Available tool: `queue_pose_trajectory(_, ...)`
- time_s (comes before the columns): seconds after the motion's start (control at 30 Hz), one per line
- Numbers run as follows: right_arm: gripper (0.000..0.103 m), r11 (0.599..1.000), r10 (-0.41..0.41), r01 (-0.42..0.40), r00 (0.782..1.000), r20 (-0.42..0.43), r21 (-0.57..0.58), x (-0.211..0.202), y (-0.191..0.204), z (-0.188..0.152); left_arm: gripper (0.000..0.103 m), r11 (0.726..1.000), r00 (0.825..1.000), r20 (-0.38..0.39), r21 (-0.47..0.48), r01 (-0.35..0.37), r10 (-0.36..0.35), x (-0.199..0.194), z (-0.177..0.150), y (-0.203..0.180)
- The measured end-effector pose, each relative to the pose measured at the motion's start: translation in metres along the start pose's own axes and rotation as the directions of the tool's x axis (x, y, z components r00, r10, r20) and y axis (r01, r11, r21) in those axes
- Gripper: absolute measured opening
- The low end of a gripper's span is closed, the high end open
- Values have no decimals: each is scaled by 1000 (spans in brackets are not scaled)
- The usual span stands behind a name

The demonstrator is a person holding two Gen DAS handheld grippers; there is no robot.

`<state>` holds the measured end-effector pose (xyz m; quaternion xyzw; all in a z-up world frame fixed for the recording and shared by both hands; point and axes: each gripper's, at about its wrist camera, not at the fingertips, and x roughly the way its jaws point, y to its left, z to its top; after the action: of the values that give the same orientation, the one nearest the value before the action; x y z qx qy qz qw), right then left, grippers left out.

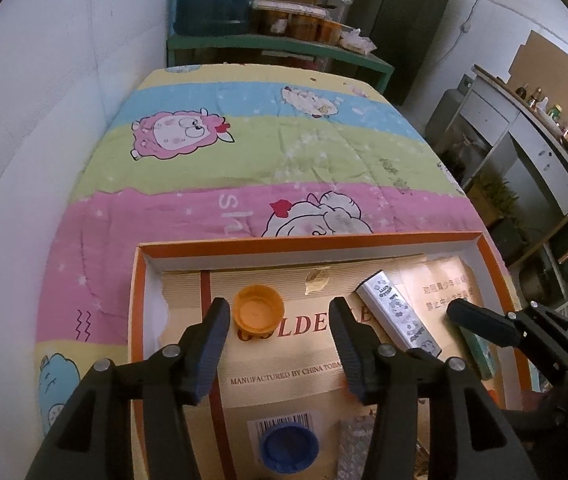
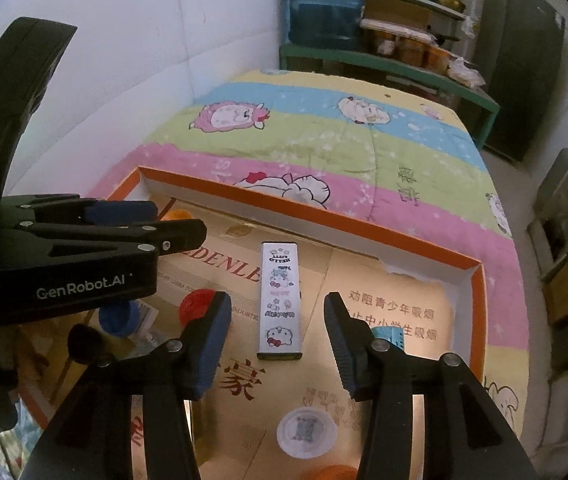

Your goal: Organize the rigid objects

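Note:
A shallow cardboard tray with an orange rim (image 1: 307, 240) (image 2: 323, 216) lies on the quilt. In the left wrist view my left gripper (image 1: 280, 312) is open over the tray floor. An orange cap (image 1: 258, 314) lies between its fingers, close to the left one, and neither pad presses on it. In the right wrist view my right gripper (image 2: 278, 304) is open around a long white cartoon-printed box (image 2: 280, 304) that lies flat, with gaps on both sides. That white box (image 1: 397, 314) also shows right of the left gripper.
Also in the tray: a blue cap (image 1: 288, 450) (image 2: 118, 318), a red cap (image 2: 198, 304), a white round lid (image 2: 305, 432) and a light blue item (image 2: 389, 338). The colourful quilt (image 1: 244, 152) stretches beyond. A wall is at the left, shelves at the back.

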<state>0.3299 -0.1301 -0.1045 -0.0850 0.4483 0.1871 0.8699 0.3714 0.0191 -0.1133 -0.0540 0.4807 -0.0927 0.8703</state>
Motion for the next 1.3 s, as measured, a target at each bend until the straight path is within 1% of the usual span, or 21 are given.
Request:
queue_pose_trajectory(0.1,50,1000,4,-4,1000,4,13,-6,-1,-2,52,1000,1000,10,-2,1,-1,-6,-2,0)
queue_pose_trajectory(0.17,50,1000,6,-6,1000,6,20,-8,-2,-4,60,1000,1000,16,0,-9,9,-9,-3,-1)
queue_pose_trajectory(0.2,50,1000,6,-7,1000,7,22,-9,-2,-4,67,1000,1000,22,3,-18,18,-11,-4,-2)
queue_pose_trajectory(0.23,50,1000,6,-7,1000,8,25,-10,-2,-4,70,1000,999,28,7,-23,23,-14,-5,-3)
queue_pose_trajectory(0.3,52,1000,5,-5,1000,10,30,-13,-3,-5,70,999,999,39,14,-33,33,-18,-7,-4)
queue_pose_trajectory(0.33,55,999,5,-5,1000,12,33,-15,-3,-5,70,999,998,45,15,-36,35,-20,-7,-5)
queue_pose_trajectory(0.37,61,999,3,-4,1000,13,36,-16,-3,-6,70,999,998,52,18,-36,35,-22,-8,-5)
queue_pose_trajectory(0.43,66,999,-4,3,1000,17,44,-19,-3,-7,70,999,997,63,22,-43,42,-27,-9,-7)
queue_pose_trajectory(0.6,66,997,-12,9,999,36,73,-27,-8,-8,70,998,995,91,27,-51,49,-38,-12,-9)
queue_pose_trajectory(0.7,78,996,-15,11,999,43,84,-33,-10,-9,70,998,993,105,28,-57,54,-43,-14,-11)
queue_pose_trajectory(0.9,78,993,-37,29,997,63,111,-44,-11,-16,70,998,990,125,28,-63,59,-54,-19,-14)
queue_pose_trajectory(1.2,78,988,-69,57,995,76,143,-61,-10,-23,70,999,991,129,23,-46,43,-71,-31,-18)
queue_pose_trajectory(1.3,78,988,-78,68,994,72,140,-66,-7,-26,70,998,986,158,20,-51,47,-81,-37,-21)
